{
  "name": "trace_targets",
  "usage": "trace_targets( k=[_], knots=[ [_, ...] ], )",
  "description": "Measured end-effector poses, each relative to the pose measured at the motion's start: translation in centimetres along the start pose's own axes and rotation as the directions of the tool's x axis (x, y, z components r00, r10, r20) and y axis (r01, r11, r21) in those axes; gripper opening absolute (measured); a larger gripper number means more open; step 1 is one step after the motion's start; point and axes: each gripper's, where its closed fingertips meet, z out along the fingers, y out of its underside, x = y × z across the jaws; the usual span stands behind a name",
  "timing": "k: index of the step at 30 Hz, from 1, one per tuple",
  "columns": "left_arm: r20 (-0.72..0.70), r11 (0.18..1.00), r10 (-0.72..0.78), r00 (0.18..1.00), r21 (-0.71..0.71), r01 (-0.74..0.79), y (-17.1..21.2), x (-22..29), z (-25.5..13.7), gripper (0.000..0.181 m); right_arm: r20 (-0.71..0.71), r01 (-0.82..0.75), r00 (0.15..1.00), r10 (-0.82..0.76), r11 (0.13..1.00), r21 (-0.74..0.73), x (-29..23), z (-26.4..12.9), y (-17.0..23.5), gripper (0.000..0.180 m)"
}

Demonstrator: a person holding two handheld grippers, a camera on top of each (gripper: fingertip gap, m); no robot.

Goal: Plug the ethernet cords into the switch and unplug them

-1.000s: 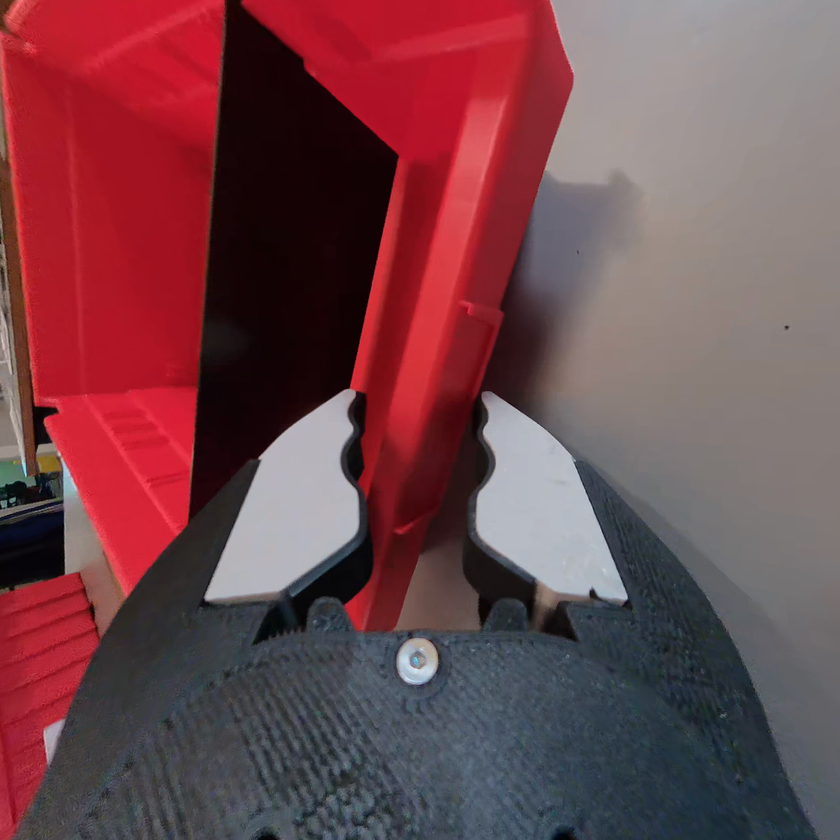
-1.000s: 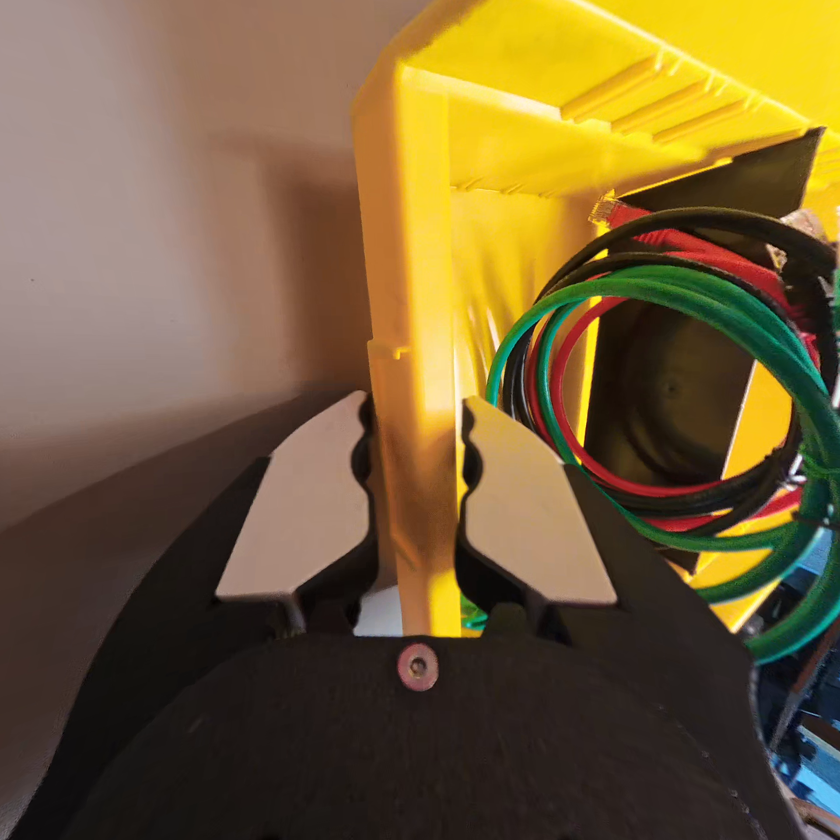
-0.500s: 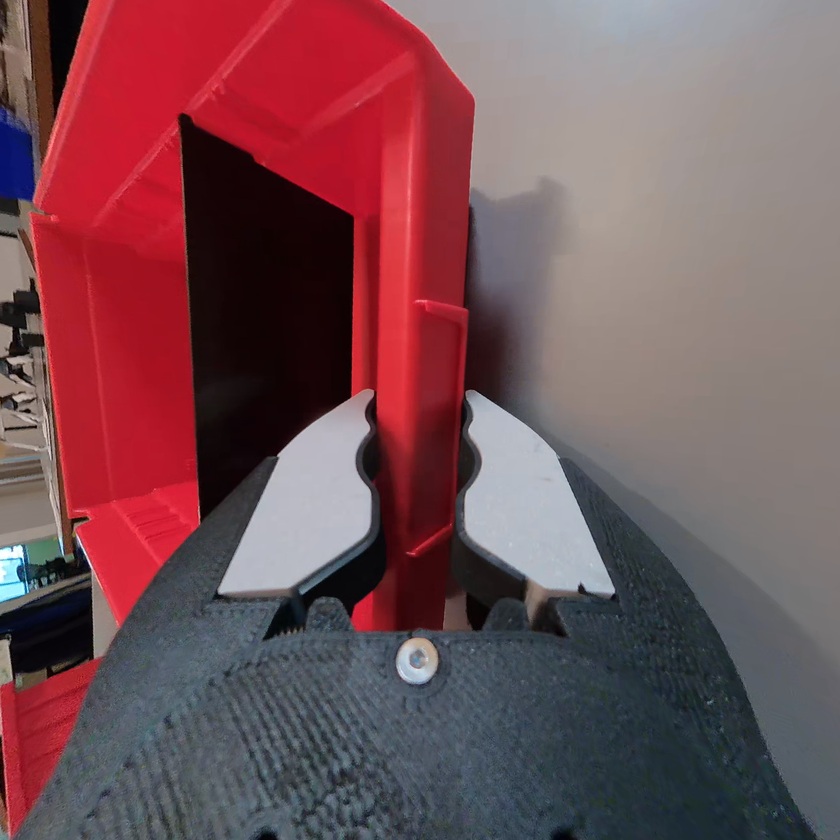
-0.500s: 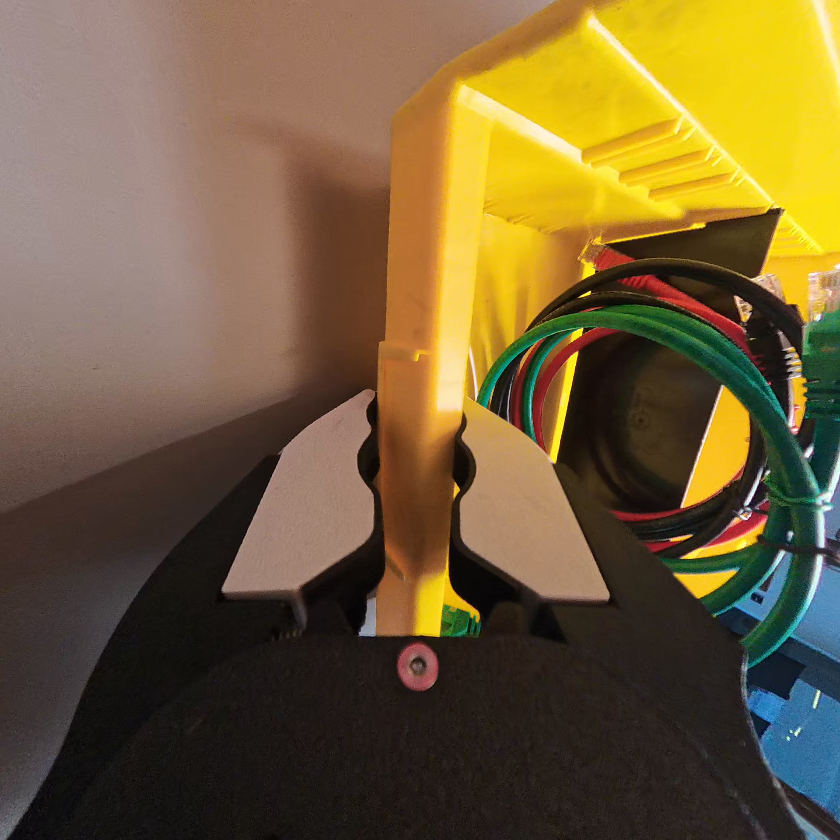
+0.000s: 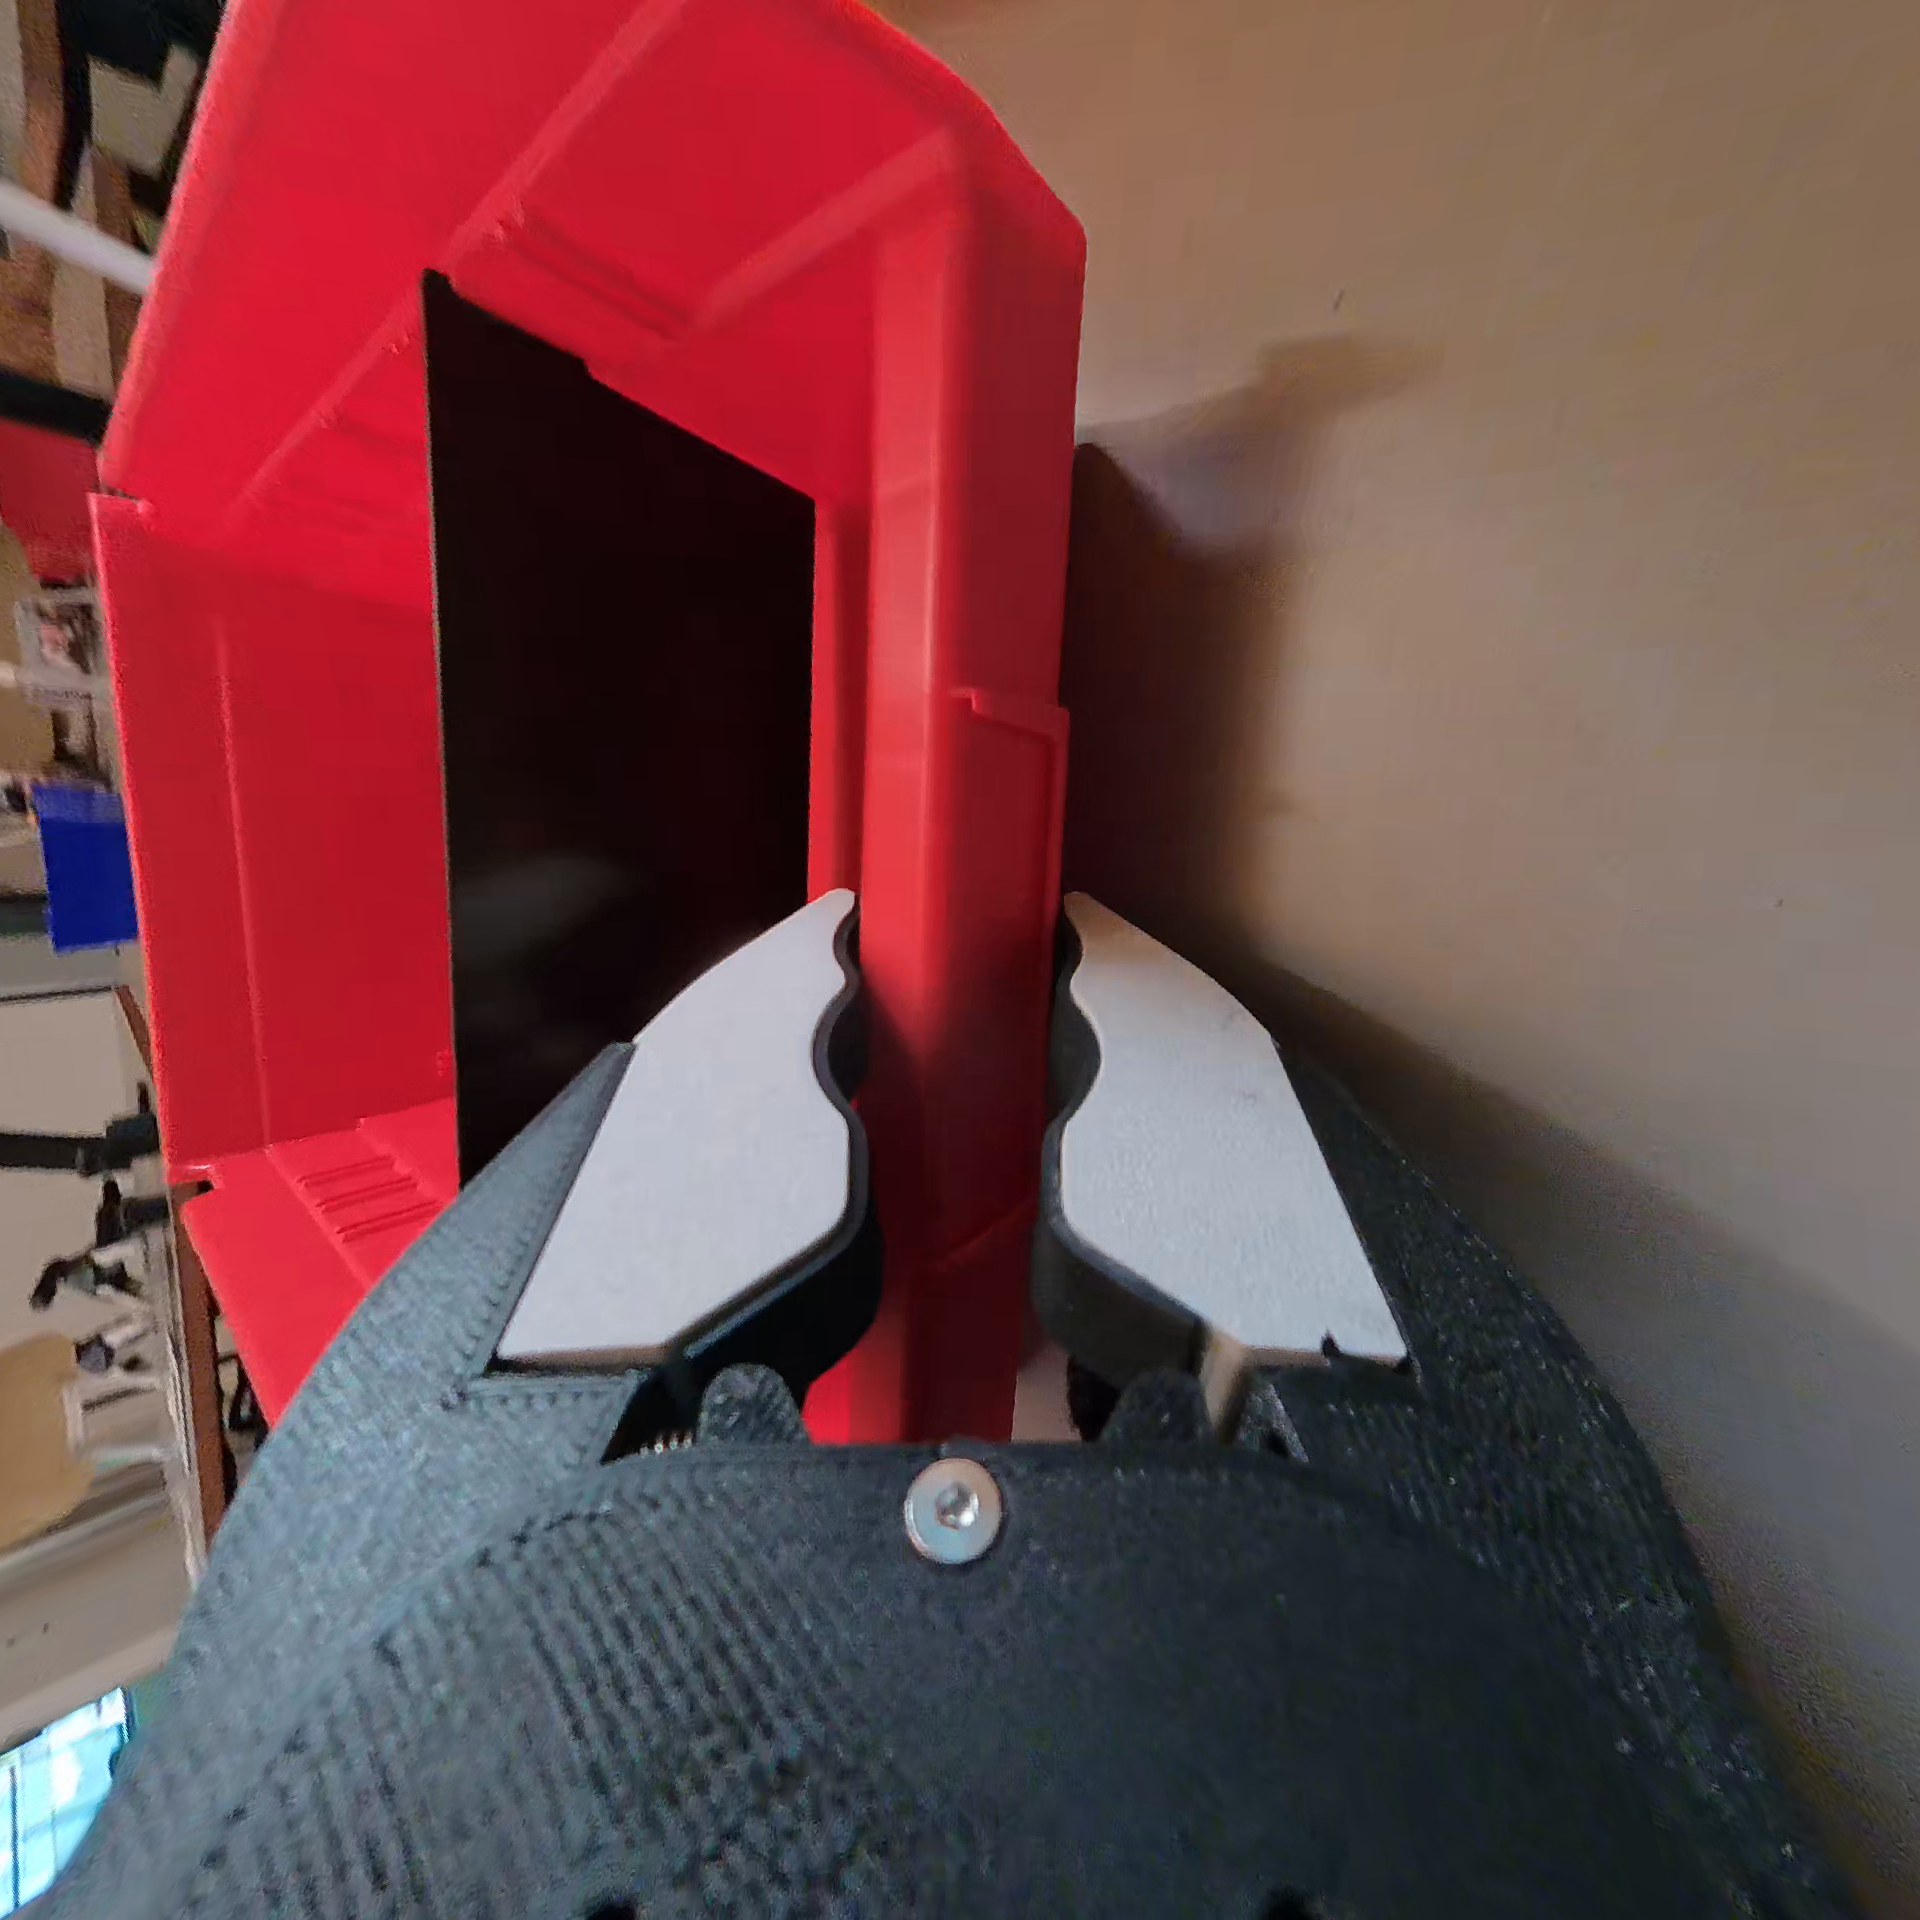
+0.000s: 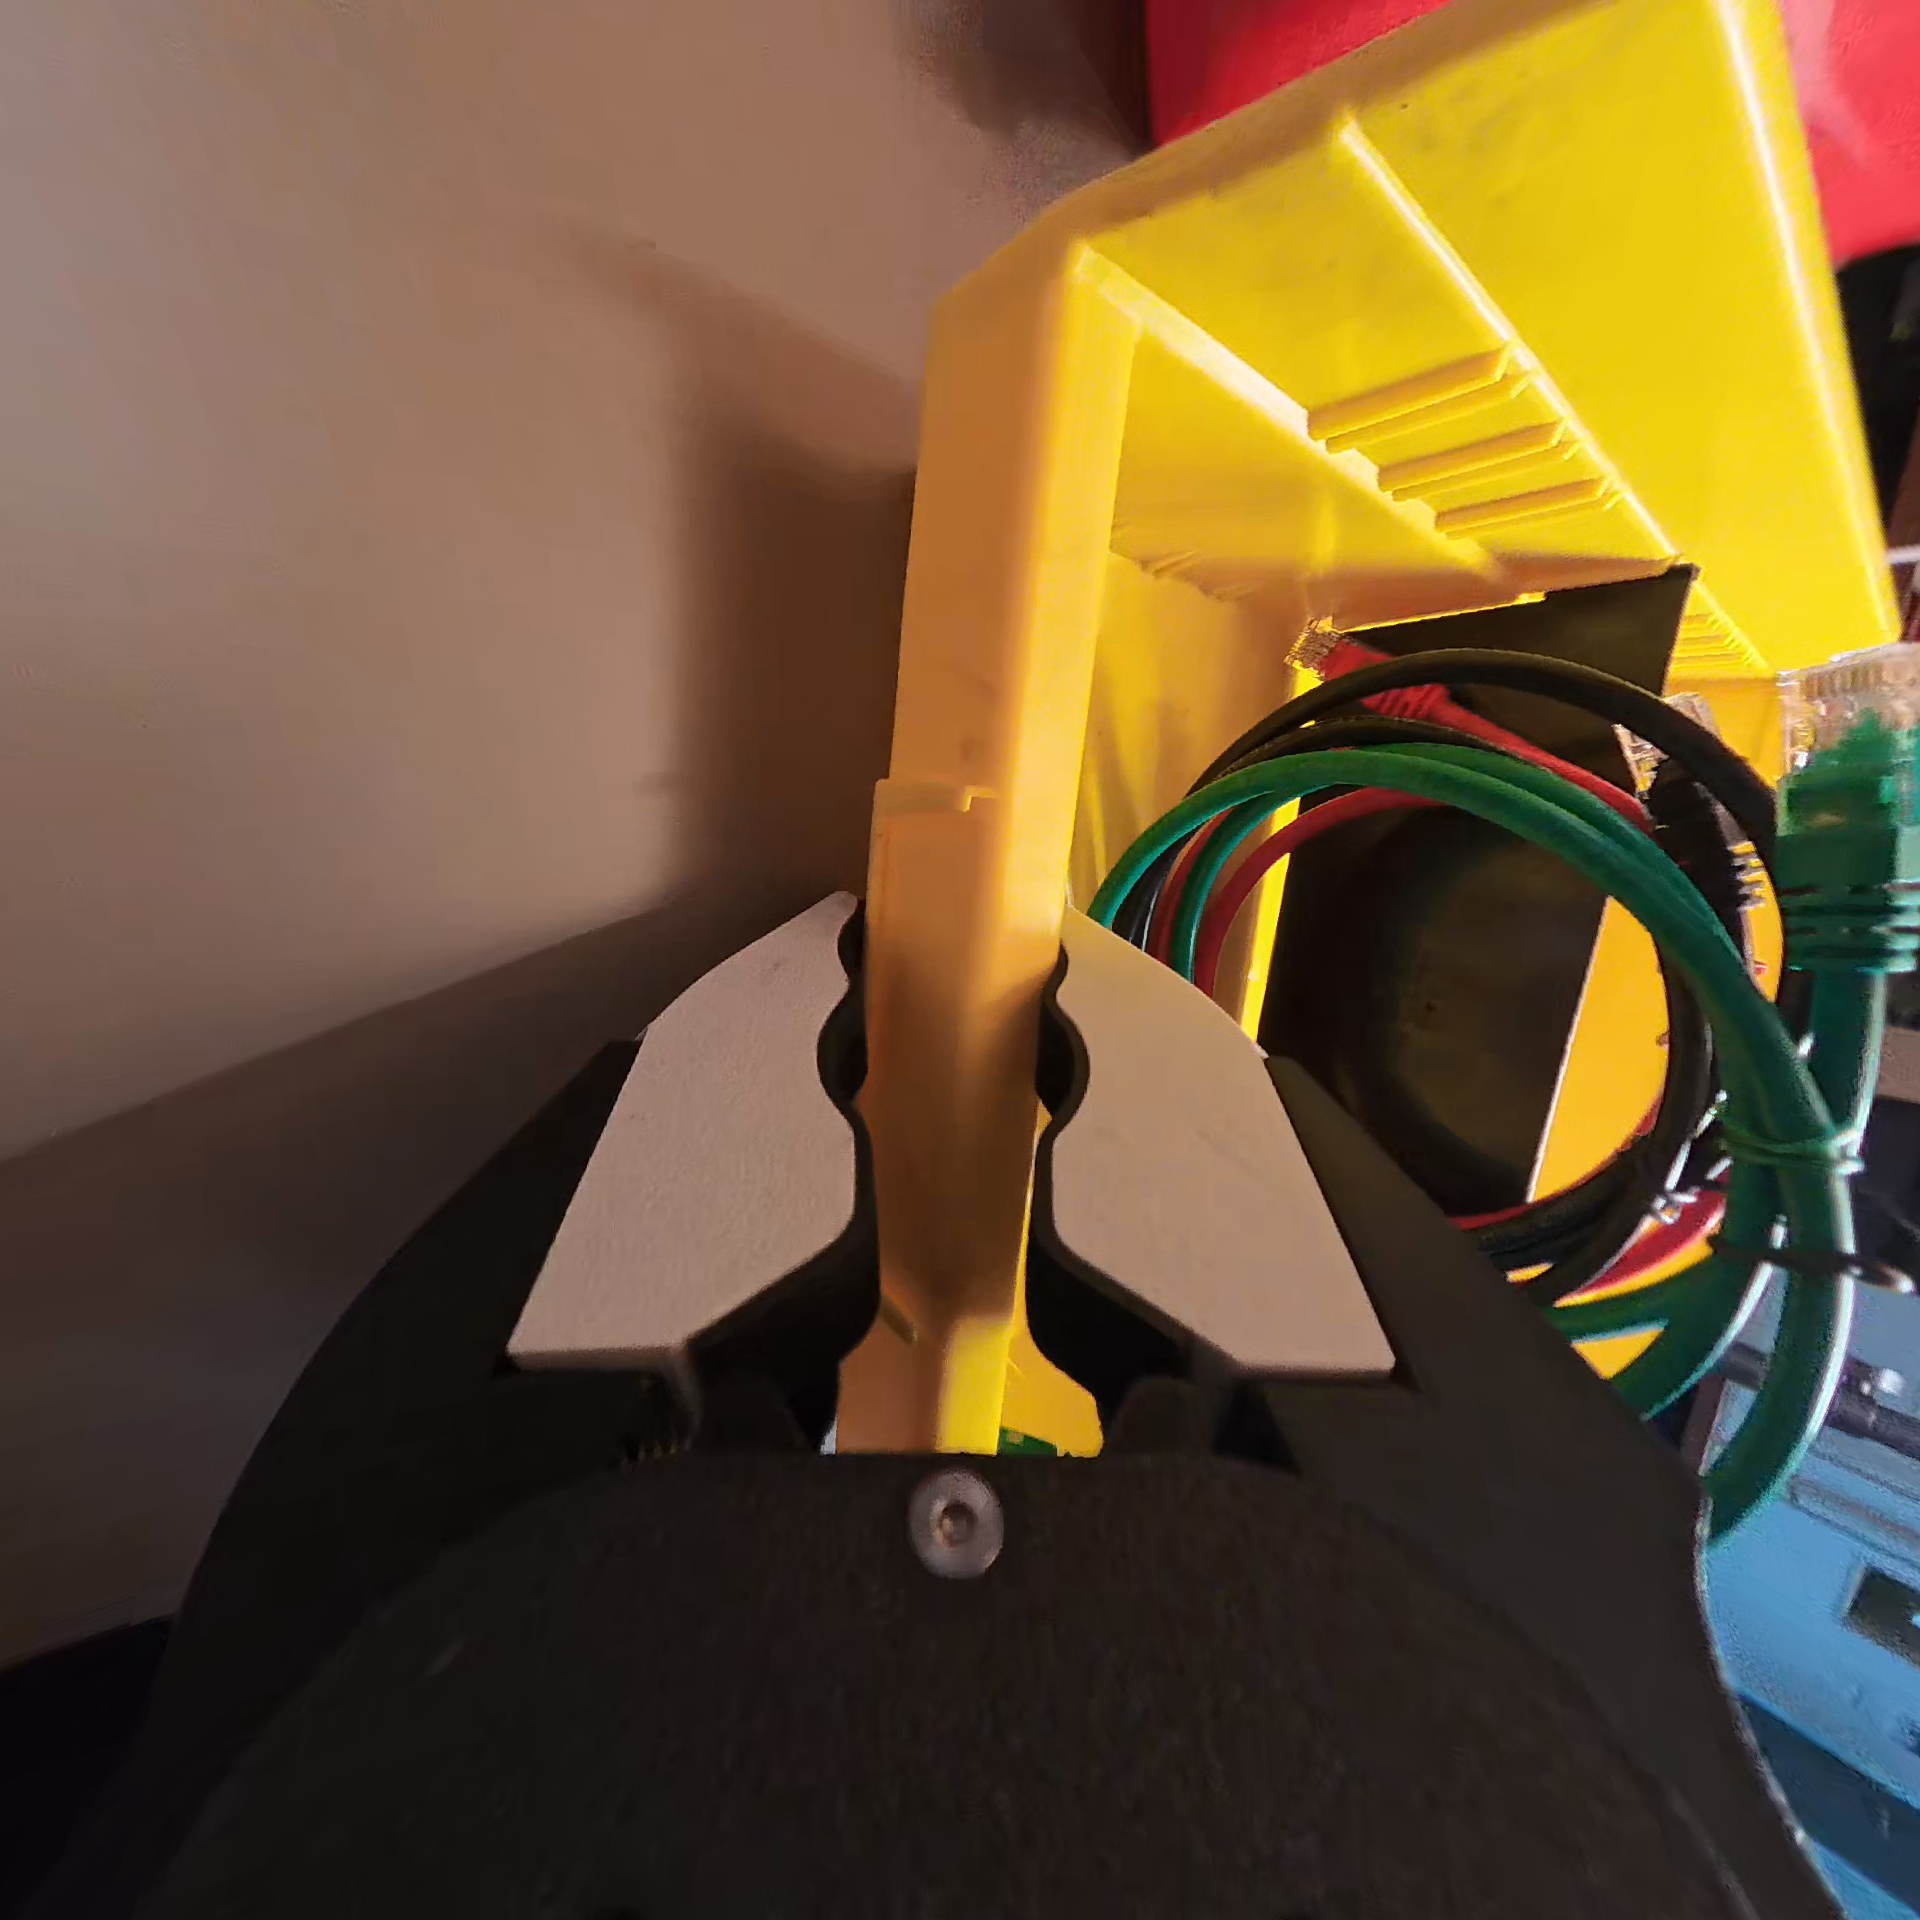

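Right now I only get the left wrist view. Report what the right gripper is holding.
Observer: The right gripper is shut on the side wall of a yellow bin.
Operator: Tell me what is inside that bin.
Observer: Coiled ethernet cords lie in it: a green cord, a red cord and a black cord, looped together.
Operator: Give me the state of the plugs.
Observer: The green plug hangs free at the bin's mouth, plugged into nothing. No switch shows in the right wrist view.
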Motion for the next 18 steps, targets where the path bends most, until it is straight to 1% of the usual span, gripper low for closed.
trace_targets(
  k=[5,7,8,9,11,13,14,15,17,18],
  knots=[
    [-0.011,0.988,0.063,0.998,0.139,-0.061,-2.8,0.1,1.0,0.034,-0.001,0.025,1.0,-0.025,0.998,0.062,-1.7,-1.2,-1.2,0.029],
    [0.003,0.985,0.027,1.0,0.17,-0.027,-3.2,0.0,0.7,0.038,0.009,-0.07,0.998,0.069,0.989,0.129,-2.1,-2.3,-2.0,0.033],
    [0.013,0.983,-0.004,1.0,0.185,0.001,-3.4,0.0,0.4,0.042,0.022,-0.131,0.991,0.129,0.973,0.192,-2.2,-3.3,-2.7,0.038],
    [0.017,0.977,-0.039,0.999,0.211,0.034,-3.8,0.1,-0.2,0.045,0.029,-0.197,0.98,0.197,0.946,0.258,-2.1,-4.6,-3.3,0.04],
    [0.018,0.953,-0.128,0.992,0.281,0.118,-5.2,0.3,-1.9,0.044,0.041,-0.343,0.934,0.355,0.861,0.374,-1.4,-7.4,-3.8,0.041],
    [0.007,0.904,-0.261,0.965,0.352,0.242,-6.8,0.2,-4.0,0.044,0.022,-0.478,0.848,0.53,0.747,0.462,0.0,-10.0,-2.7,0.041],
    [-0.001,0.868,-0.336,0.942,0.387,0.31,-7.5,0.1,-5.0,0.044,-0.006,-0.53,0.79,0.613,0.688,0.495,0.9,-11.1,-1.4,0.042],
    [-0.051,0.822,-0.409,0.911,0.412,0.393,-8.4,0.6,-5.8,0.044,-0.052,-0.571,0.72,0.692,0.633,0.522,1.8,-12.0,0.3,0.044],
    [-0.2,0.7,-0.55,0.811,0.419,0.578,-10.3,2.0,-7.0,0.043,-0.143,-0.631,0.564,0.813,0.536,0.561,3.3,-13.3,4.3,0.046],
    [-0.261,0.64,-0.598,0.758,0.415,0.647,-11.3,2.7,-7.4,0.046,-0.174,-0.655,0.493,0.852,0.495,0.57,3.7,-13.5,6.1,0.049]
  ],
)
